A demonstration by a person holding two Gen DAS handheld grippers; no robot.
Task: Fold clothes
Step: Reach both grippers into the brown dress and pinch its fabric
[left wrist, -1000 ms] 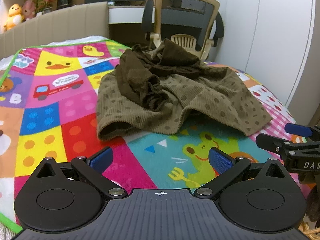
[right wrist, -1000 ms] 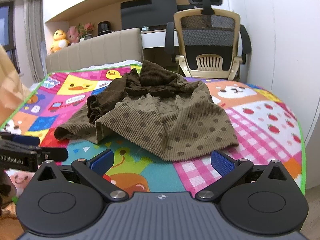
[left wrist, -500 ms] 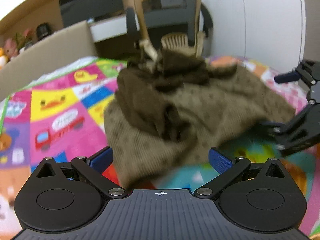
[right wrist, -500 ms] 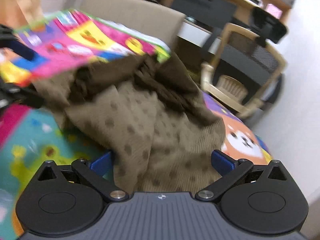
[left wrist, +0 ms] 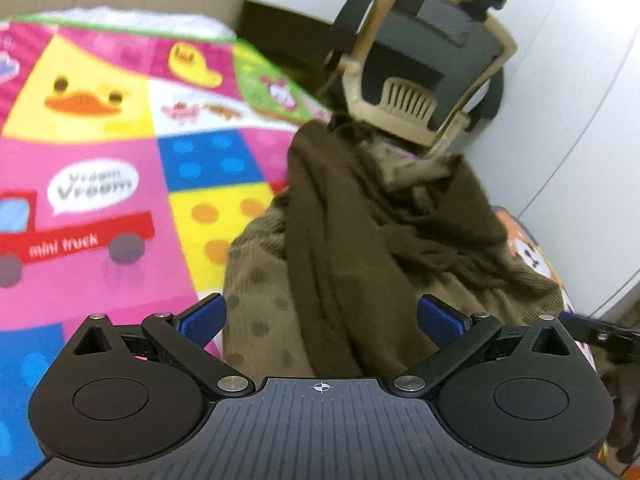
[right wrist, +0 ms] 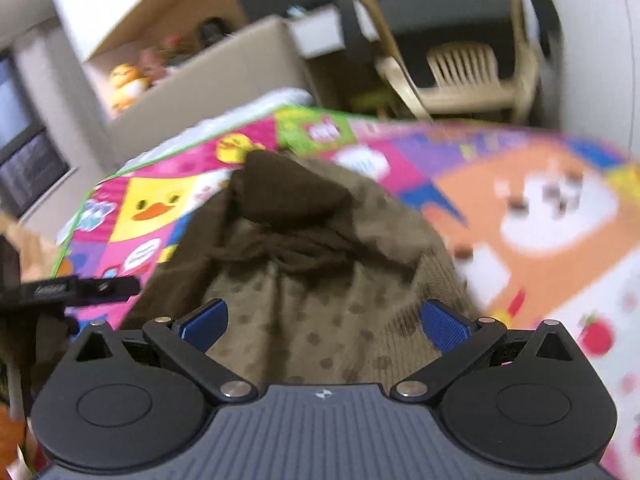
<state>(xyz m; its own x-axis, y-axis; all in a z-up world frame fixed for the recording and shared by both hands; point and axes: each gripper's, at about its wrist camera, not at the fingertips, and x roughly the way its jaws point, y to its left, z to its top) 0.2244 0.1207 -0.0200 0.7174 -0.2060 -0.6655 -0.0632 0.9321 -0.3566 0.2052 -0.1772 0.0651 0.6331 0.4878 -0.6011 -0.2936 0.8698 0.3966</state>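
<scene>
here the crumpled olive polka-dot garment [left wrist: 360,248] lies heaped between both grippers' spread jaws.

We see a crumpled olive-brown ribbed garment [left wrist: 360,264] with darker polka dots, heaped unfolded on the mat's far right part. Its plain dark brown part [right wrist: 288,196] lies bunched on top, toward the far side.

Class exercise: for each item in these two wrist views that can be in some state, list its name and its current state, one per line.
left gripper: open, fabric lying between its fingers, not clamped.
right gripper: open, fabric lying between its fingers, not clamped.
dotted garment: crumpled in a heap, unfolded, resting on the mat.
dark brown fabric: bunched on top of the dotted garment.
play mat: spread flat under the clothes.
office chair: unoccupied.
</scene>
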